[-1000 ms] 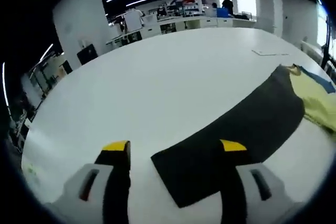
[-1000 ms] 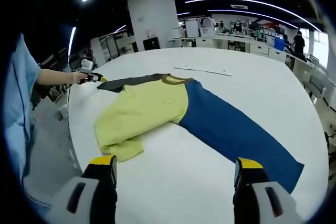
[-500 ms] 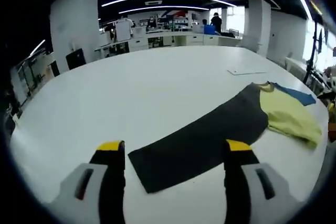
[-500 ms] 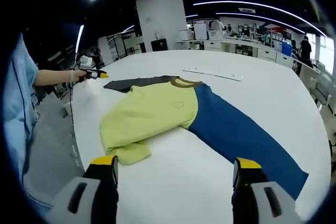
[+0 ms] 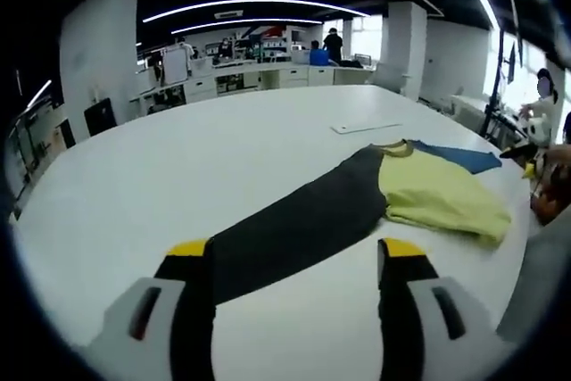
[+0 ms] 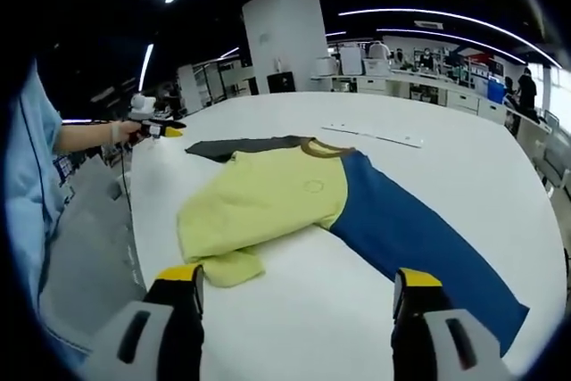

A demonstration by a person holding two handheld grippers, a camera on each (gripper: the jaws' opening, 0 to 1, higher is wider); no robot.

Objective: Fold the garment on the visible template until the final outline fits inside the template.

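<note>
A long-sleeved garment lies flat on the white table [image 5: 178,158]. It has a yellow body [image 6: 268,202], a blue sleeve [image 6: 419,238] and a dark grey sleeve [image 5: 294,225]. In the left gripper view my left gripper [image 5: 294,252] is open, and the dark sleeve's cuff end lies between its jaws, close to the left one. In the right gripper view my right gripper [image 6: 294,278] is open, just short of the yellow hem, which is bunched at its near corner. The left gripper [image 6: 159,127] also appears far off at the dark sleeve's [image 6: 241,144] end, held by a hand.
A thin white strip [image 6: 375,136] lies on the table beyond the collar, and it appears in the left gripper view as the white strip [image 5: 364,128] too. The table edge [image 6: 134,220] runs along the left, beside a person's light blue sleeve [image 6: 36,185]. Desks and people stand far behind.
The left view has swung, so the dark sleeve's end now sits between the left jaws instead of off to the right. The right view has crept slightly closer. The garment lies as before.
</note>
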